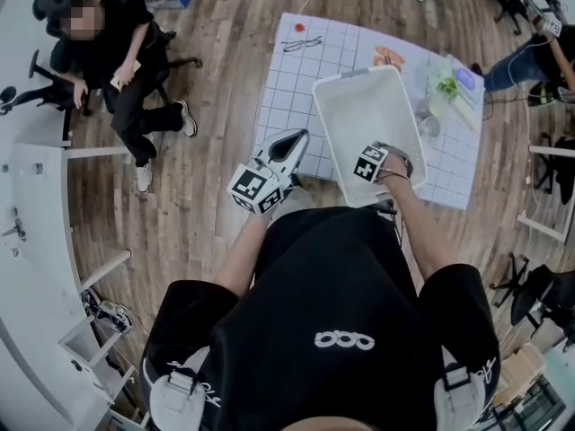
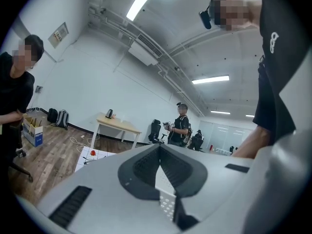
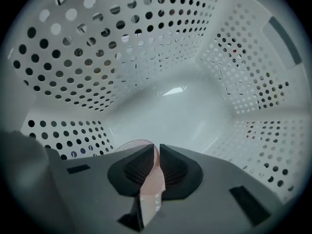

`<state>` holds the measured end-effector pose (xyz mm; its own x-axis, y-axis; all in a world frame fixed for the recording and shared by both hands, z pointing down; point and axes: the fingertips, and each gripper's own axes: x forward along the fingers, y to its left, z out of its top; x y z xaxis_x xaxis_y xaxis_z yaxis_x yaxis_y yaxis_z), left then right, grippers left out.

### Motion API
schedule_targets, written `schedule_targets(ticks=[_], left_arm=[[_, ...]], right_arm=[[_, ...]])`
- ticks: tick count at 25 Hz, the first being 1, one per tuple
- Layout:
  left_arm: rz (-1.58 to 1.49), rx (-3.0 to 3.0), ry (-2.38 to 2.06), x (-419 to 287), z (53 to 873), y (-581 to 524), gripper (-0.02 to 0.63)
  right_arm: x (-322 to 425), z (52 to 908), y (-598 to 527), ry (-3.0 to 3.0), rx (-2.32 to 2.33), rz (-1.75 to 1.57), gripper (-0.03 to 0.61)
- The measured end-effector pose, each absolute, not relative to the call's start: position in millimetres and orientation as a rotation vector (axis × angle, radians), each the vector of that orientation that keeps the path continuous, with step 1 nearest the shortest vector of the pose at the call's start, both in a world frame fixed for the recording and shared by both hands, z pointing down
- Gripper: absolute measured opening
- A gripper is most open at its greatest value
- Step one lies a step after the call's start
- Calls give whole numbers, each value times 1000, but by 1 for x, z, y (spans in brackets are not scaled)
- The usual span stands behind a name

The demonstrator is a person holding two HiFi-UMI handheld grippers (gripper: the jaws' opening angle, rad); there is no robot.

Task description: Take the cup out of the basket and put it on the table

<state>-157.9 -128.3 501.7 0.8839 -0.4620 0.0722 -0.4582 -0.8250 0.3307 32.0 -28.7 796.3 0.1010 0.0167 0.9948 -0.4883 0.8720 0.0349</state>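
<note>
A white basket with hole-punched walls and a smooth floor stands on the white gridded counter, toward its near right part. The right gripper points straight down into the basket's near right corner. Its jaws are drawn narrow and pinch the thin wall of a pink cup, one pad inside and one outside. The cup's round rim shows just behind the left pad. The cup is inside the basket, close to a side wall; whether it rests on the floor cannot be told. From the head view the cup is hidden under the gripper.

The left gripper is held level over the counter's near edge, just left of the basket and apart from it. Its jaws are together with nothing between them.

At the counter's far right lies a clear packet with something green in it.
</note>
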Motion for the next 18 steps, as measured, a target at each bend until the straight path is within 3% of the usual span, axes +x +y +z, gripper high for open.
schedule_targets(ticks=[18], left_arm=[[13,2757,-649,-113,489,-119,8]], right_arm=[[20,657,-80,-1926,875,477,46]])
